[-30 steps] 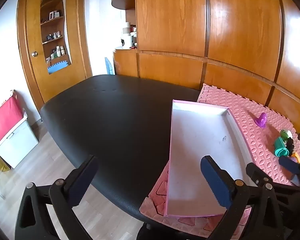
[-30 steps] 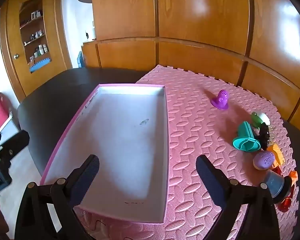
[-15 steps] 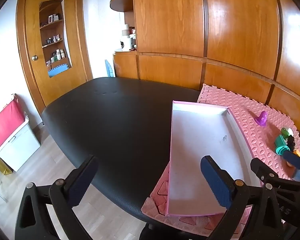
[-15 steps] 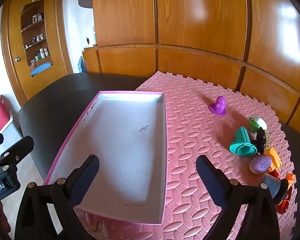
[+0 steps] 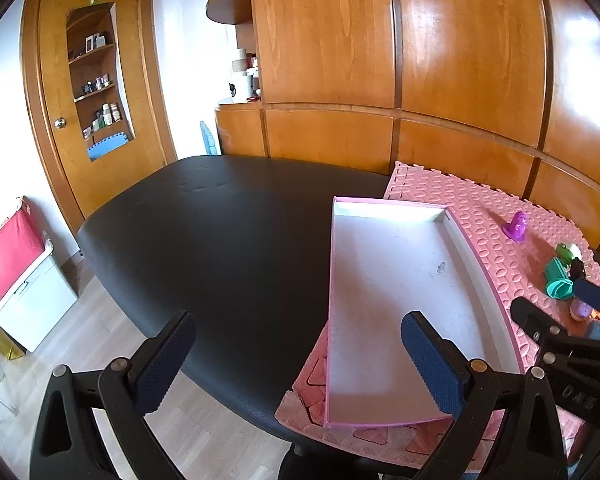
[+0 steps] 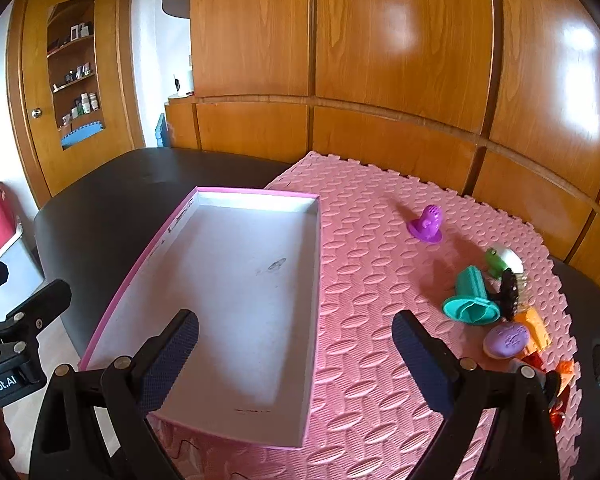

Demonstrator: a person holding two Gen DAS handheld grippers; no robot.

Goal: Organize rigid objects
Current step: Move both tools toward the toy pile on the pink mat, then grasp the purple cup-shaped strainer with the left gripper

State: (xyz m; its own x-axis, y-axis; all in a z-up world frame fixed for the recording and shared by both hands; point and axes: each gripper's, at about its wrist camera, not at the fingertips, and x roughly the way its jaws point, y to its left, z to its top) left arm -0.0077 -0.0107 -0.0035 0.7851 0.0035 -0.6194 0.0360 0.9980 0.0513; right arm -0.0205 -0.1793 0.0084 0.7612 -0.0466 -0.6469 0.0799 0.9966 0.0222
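Note:
An empty pink-rimmed white box (image 6: 236,280) (image 5: 400,288) lies on a pink foam mat (image 6: 380,264) (image 5: 476,200). A purple toy (image 6: 428,225) (image 5: 516,229) stands alone on the mat to the right of the box. Further right lie a teal cup-like toy (image 6: 471,300) (image 5: 558,280), a green-and-white toy (image 6: 502,259), a black piece (image 6: 509,295), a lilac disc (image 6: 507,340) and orange pieces (image 6: 534,328). My right gripper (image 6: 296,354) hangs open over the box's near end and the mat. My left gripper (image 5: 298,364) is open above the table's near edge, left of the box.
The mat covers the right part of a black oval table (image 5: 220,232) (image 6: 120,184). Wooden cabinets (image 6: 380,60) stand behind it. A door with shelves (image 5: 96,96) is at the far left, and a white box with a red cover (image 5: 24,276) stands on the floor.
Both grippers have drawn back and risen slightly, so the box and toys sit a little farther off. Both stay open and hold nothing.

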